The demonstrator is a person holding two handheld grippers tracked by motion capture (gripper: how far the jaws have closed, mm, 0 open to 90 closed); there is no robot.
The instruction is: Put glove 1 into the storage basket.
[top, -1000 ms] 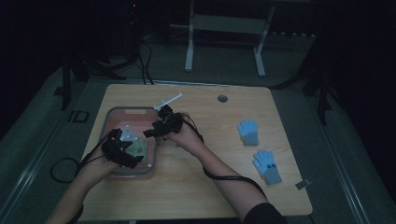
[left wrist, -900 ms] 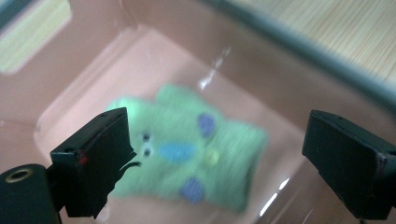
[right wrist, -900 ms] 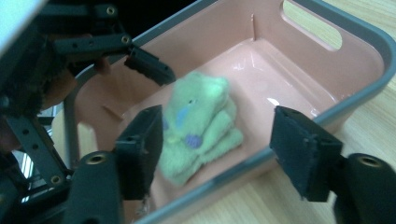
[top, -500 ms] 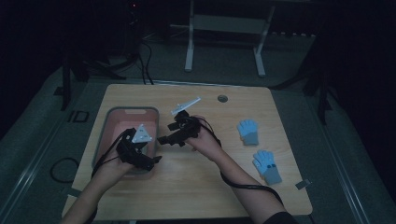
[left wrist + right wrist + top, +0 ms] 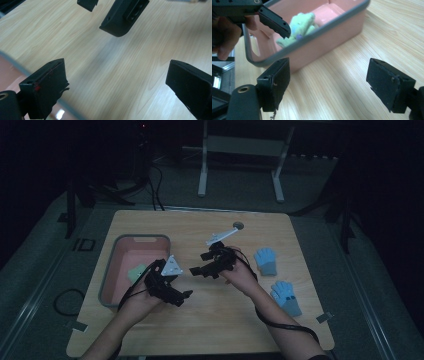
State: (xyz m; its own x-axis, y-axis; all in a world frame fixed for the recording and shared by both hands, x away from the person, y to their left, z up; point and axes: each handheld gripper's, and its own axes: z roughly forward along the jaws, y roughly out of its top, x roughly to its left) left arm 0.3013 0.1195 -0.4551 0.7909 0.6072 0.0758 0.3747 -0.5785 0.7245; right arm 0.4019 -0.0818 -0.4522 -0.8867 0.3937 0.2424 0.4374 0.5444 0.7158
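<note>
While both my claws, left (image 5: 186, 294) and right (image 5: 192, 270), are hanging released and empty over the table (image 5: 210, 320), with one green glove (image 5: 300, 27) lying in the bin (image 5: 111, 270), I am risking them knocking together before reaching the blue gloves (image 5: 265, 261).

Wooden table (image 5: 210, 325), pink bin (image 5: 111, 270) at nine o'clock holding green glove (image 5: 135, 272), both grippers (image 5: 176, 295) (image 5: 204, 269) at centre, jaws apart, blue gloves (image 5: 265, 260) (image 5: 286, 296) at three o'clock

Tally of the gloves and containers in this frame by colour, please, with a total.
Blue gloves on the table: 2
Green glove in the bin: 1
Pink bin: 1
Total: 4
</note>
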